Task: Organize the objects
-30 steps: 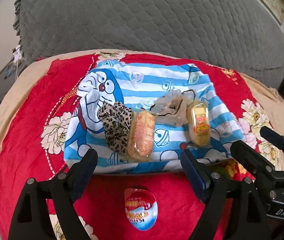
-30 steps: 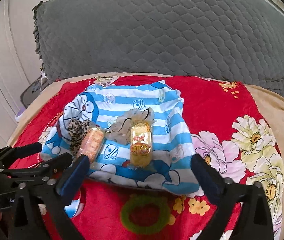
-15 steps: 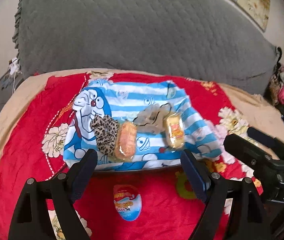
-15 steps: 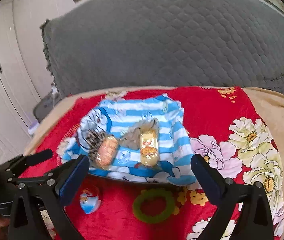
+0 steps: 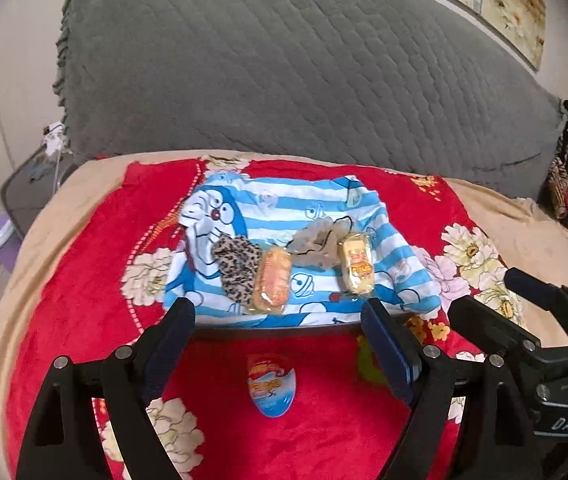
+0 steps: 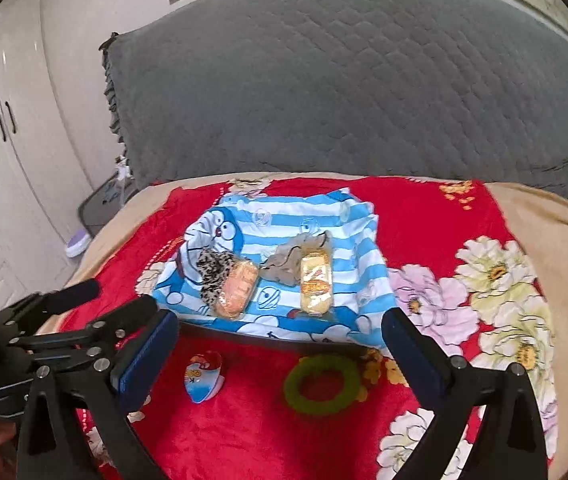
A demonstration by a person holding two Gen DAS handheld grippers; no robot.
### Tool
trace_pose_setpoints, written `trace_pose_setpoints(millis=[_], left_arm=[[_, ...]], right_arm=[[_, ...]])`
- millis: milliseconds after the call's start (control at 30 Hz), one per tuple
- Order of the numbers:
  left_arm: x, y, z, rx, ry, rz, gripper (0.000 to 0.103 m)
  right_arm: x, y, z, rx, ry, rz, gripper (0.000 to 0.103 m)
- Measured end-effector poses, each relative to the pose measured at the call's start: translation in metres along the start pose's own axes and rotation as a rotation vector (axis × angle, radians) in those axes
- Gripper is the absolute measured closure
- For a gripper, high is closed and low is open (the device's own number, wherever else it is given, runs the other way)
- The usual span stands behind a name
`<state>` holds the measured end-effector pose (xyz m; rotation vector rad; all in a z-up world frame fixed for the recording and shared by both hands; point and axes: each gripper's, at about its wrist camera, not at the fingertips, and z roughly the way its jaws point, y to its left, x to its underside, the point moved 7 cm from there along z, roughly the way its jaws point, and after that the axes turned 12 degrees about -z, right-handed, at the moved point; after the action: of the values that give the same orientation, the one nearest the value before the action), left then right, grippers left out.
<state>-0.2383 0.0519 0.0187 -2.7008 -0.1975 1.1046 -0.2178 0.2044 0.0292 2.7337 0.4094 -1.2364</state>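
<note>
Covering the bed, a red floral blanket [image 5: 84, 280] lies below a grey quilted headboard [image 5: 284, 80]. On a striped cartoon cloth [image 6: 284, 248] sit two snack packs and two scrunchies. Nearer than that cloth lie an egg-shaped toy [image 5: 271, 386] and a green ring [image 6: 321, 384]. Left gripper [image 5: 284, 356] and right gripper [image 6: 284, 364] hover wide, empty.

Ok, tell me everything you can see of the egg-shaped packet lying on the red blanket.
The egg-shaped packet has a red upper part with printed lettering and a light blue and white lower part, and it looks glossy, like plastic or foil. It lies alone on the red floral blanket, in front of the blue striped cartoon cloth. Neither gripper touches it; the green ring lies apart, to its right.
</note>
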Motion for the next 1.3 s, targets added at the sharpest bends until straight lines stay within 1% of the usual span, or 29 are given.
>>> trace_pose_setpoints(millis=[67, 133, 233, 333, 400, 467, 533, 600, 733, 833, 867, 967, 1033, 1167, 1300], left_arm=[[0.0, 0.003, -0.006, -0.001, 0.002, 0.0, 0.017], [0.001, 0.006, -0.014, -0.006, -0.017, -0.008, 0.017], [0.004, 0.006, -0.024, -0.015, -0.023, -0.01, 0.017], [0.009, 0.006, -0.033, -0.053, -0.025, 0.012, 0.017], [0.011, 0.007, -0.04, -0.051, -0.034, 0.009, 0.017], [0.014, 0.01, -0.046, -0.043, -0.043, -0.011, 0.017], [0.016, 0.012, -0.05, -0.033, -0.035, -0.024, 0.017], [0.017, 0.015, -0.055, -0.034, -0.039, -0.039, 0.017], [0.018, 0.014, -0.067, -0.055, -0.062, -0.024, 0.017], [0.022, 0.015, -0.075, -0.068, -0.07, -0.012, 0.017], [0.024, 0.014, -0.077, -0.063, -0.074, -0.015, 0.017], [0.031, 0.014, -0.082, -0.046, -0.068, -0.02, 0.017], [0.035, 0.014, -0.084, -0.057, -0.067, -0.016, 0.017], [0.041, 0.016, -0.085, -0.055, -0.071, -0.019, 0.017], [0.047, 0.02, -0.081, -0.071, -0.058, -0.031, 0.017]], right_arm=[[-0.001, 0.003, -0.007, 0.018, -0.006, -0.01, 0.001], [0.0, 0.004, -0.011, 0.033, -0.005, -0.004, 0.001], [0.002, 0.005, -0.023, 0.043, -0.036, 0.001, 0.001], [0.004, 0.006, -0.031, 0.065, -0.022, 0.011, 0.001], [0.006, 0.004, -0.037, 0.081, -0.012, 0.022, 0.001], [0.007, 0.003, -0.044, 0.073, -0.028, 0.031, 0.001], [0.009, 0.001, -0.049, 0.076, -0.031, 0.042, 0.001], [0.013, -0.003, -0.056, 0.089, -0.044, 0.053, 0.001], [0.019, -0.007, -0.065, 0.12, -0.048, 0.042, 0.001], [0.025, -0.004, -0.07, 0.091, -0.053, 0.03, 0.001], [0.026, -0.002, -0.073, 0.072, -0.068, 0.034, 0.001], [0.029, 0.002, -0.078, 0.035, -0.076, 0.044, 0.001], [0.03, 0.004, -0.081, 0.036, -0.082, 0.04, 0.001], [0.032, 0.006, -0.086, 0.071, -0.094, 0.028, 0.001], [0.036, 0.005, -0.087, 0.061, -0.098, 0.036, 0.001]])
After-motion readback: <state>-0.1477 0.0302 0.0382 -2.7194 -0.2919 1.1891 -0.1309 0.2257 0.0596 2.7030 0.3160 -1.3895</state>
